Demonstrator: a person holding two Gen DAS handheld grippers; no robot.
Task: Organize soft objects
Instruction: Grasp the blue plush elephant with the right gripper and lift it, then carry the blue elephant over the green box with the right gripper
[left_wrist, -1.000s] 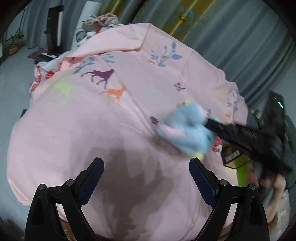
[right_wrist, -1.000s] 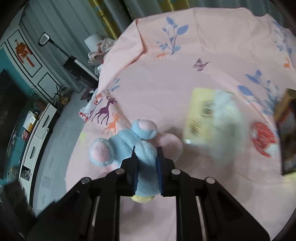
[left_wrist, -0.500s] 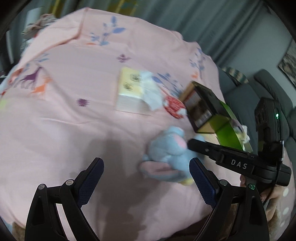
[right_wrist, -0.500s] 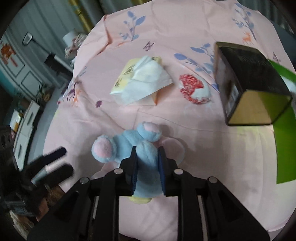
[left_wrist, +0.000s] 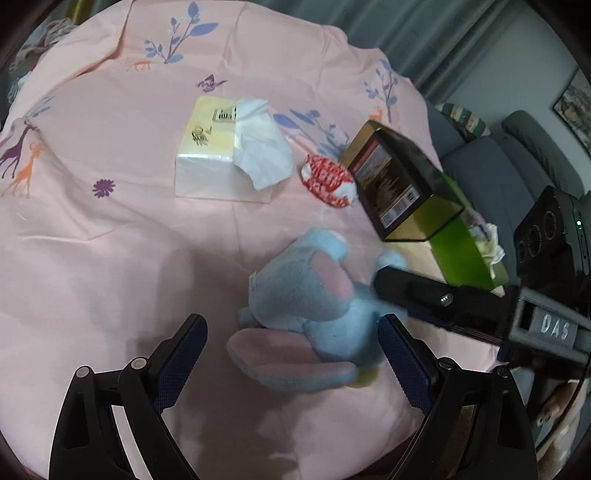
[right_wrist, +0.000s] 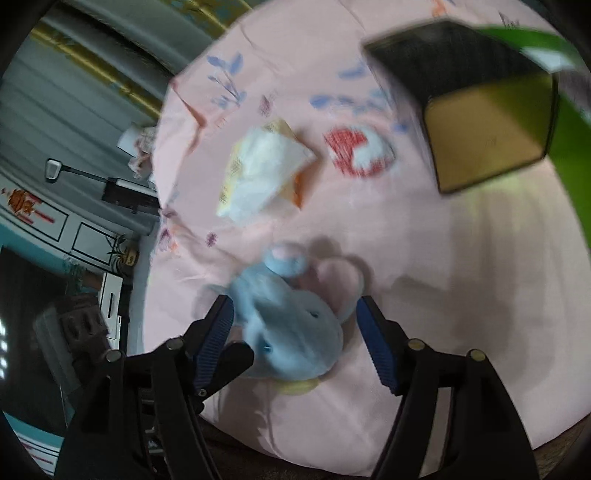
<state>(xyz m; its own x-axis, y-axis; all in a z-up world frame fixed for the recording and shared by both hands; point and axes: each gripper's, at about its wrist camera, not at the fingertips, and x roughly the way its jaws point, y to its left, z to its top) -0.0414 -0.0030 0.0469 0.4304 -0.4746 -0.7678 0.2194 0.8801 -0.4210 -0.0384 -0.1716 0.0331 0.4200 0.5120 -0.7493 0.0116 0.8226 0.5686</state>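
Plush lying on pink cloth, blue with pink ears, near the cloth's front edge. Lying between the fingers of the right gripper, jaws standing wide apart, neither pad clearly pressing the fur; right wrist view blurred, so contact hard to tell. Reaching in from the plush's right in the left wrist view, one black right finger lying along the plush's side. Hovering just in front of the plush, left gripper, jaws spread wide with nothing between them, the plush's lower ear showing between the fingertips but farther on.

Sitting beyond the plush: tissue pack, pale yellow, with a white tissue pulling out of its right end. Lying just right of the pack, small red-and-white bundle, near the black box. Standing tilted behind and right of the plush, that black box with its gold end facing the right camera. Leaning against the box's far side, green sheet, with crumpled white stuff beside it.

Showing past the cloth's right edge, grey sofa. Showing past the cloth's left edge in the right wrist view, white cabinet and a black stand, well apart from the plush.
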